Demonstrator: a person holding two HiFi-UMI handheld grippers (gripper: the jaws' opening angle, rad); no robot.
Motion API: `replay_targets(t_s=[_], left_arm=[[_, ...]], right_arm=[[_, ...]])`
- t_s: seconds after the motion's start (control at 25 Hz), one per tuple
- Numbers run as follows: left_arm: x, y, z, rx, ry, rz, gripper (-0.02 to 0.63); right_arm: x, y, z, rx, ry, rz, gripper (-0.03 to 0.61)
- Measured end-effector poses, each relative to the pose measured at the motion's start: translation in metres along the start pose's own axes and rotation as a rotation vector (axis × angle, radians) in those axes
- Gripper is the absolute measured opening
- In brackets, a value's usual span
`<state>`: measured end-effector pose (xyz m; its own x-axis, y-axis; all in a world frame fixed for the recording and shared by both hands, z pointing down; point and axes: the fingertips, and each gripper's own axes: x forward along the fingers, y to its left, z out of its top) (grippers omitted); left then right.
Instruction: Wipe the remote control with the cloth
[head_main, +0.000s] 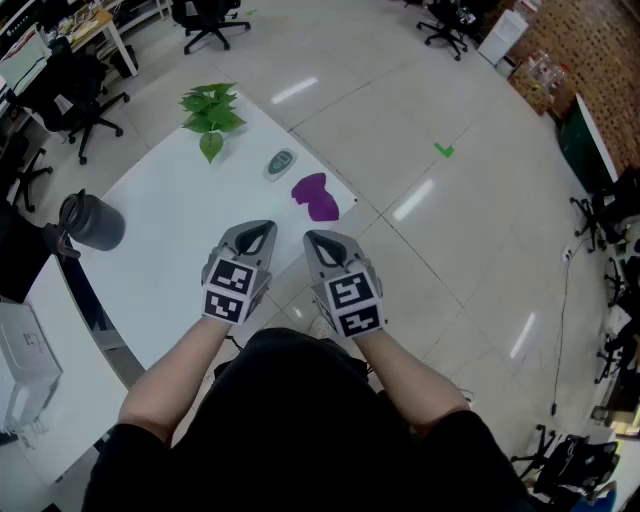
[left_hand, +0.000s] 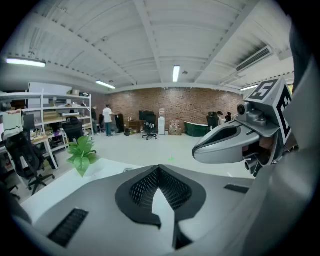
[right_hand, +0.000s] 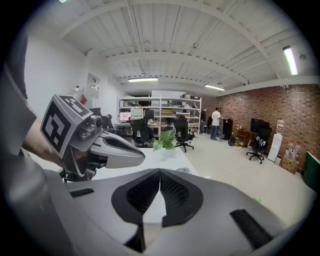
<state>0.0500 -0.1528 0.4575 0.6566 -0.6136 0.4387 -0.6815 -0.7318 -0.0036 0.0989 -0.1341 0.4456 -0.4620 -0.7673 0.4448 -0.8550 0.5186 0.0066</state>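
Note:
The small grey-green remote control (head_main: 281, 163) lies near the far edge of the white table (head_main: 170, 250). A crumpled purple cloth (head_main: 316, 196) lies just to its right, by the table's corner. My left gripper (head_main: 259, 230) and right gripper (head_main: 321, 241) hover side by side over the table's near edge, short of both objects. Both are shut with nothing between the jaws. The left gripper view shows its meshed jaws (left_hand: 159, 172) pressed together. In the right gripper view the jaws (right_hand: 160, 175) meet too, with the remote (right_hand: 183, 170) small beyond them.
A potted green plant (head_main: 211, 110) stands at the table's far corner, and a dark grey jug (head_main: 91, 221) stands at its left side. Office chairs (head_main: 70, 95) and desks stand on the left, with shiny tiled floor (head_main: 450, 230) to the right.

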Motion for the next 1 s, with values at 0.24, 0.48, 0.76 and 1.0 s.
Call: replay_targets(t_s=[0.24,0.48,0.76,1.0], left_arm=[[0.007,0.034,-0.014,0.008,0.040,-0.015,0.002],[0.051,0.064,-0.030,-0.019,0.112,-0.013,0.096],[0.137,0.112,-0.057,-0.070,0.229,0.014,0.188],[0.201,0.142,-0.089,-0.113,0.333,0.029,0.312]], right_arm=[[0.015,0.020,-0.006,0.024,0.022,-0.029,0.017],[0.035,0.006,-0.018,0.052,0.058,-0.037,0.017],[0.077,-0.040,-0.033,0.089,0.103,-0.016,0.017],[0.112,-0.070,-0.049,0.117,0.154,0.012,0.017]])
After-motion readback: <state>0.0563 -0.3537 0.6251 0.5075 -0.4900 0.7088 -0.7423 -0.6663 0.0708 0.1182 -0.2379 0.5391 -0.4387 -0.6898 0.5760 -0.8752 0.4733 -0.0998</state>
